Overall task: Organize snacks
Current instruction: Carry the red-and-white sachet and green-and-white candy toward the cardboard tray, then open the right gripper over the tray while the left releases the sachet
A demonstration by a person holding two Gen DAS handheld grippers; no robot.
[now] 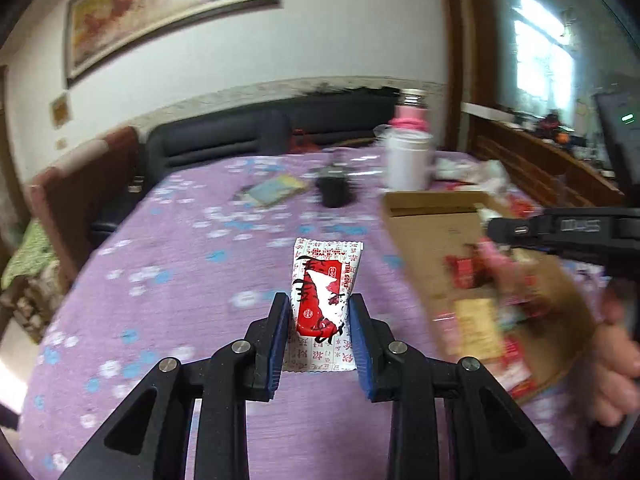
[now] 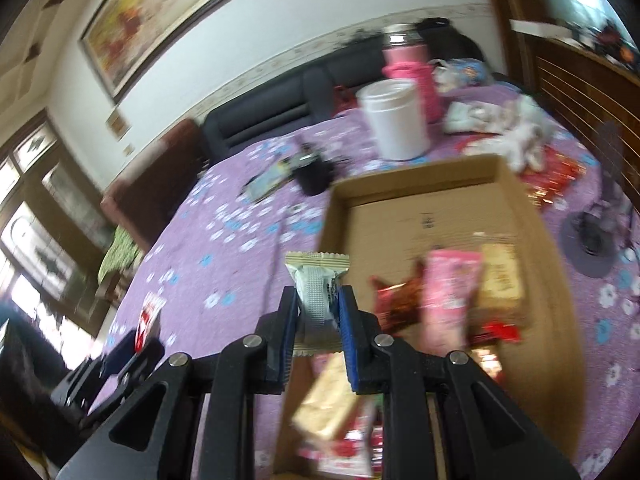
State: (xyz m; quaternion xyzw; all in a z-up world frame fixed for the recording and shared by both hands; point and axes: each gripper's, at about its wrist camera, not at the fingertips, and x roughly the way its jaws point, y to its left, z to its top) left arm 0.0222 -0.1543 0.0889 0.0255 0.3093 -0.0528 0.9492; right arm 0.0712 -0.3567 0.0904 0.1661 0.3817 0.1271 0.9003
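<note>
My left gripper (image 1: pixel 319 304) is shut on a red and white snack packet (image 1: pixel 326 292), held above the purple flowered tablecloth (image 1: pixel 180 280). My right gripper (image 2: pixel 319 298) is shut on a grey and white snack packet (image 2: pixel 318 284) beside the left wall of an open cardboard box (image 2: pixel 516 196). Several snack packets lie in that box, among them a pink one (image 2: pixel 450 292) and a dark red one (image 2: pixel 400 300). The same box (image 1: pixel 424 232) shows at the right of the left wrist view, partly behind the right gripper's body (image 1: pixel 560 230). The left gripper (image 2: pixel 140 344) with its red packet appears low left in the right wrist view.
A white canister (image 2: pixel 396 120) and a pink flask (image 2: pixel 412 64) stand behind the box. A small black object (image 2: pixel 312 176) and a flat card (image 2: pixel 268 180) lie mid-table. Crumpled wrappers (image 2: pixel 508 128) sit at the far right. A dark sofa (image 2: pixel 280 108) runs behind the table. A hand (image 1: pixel 616 344) shows at the right edge.
</note>
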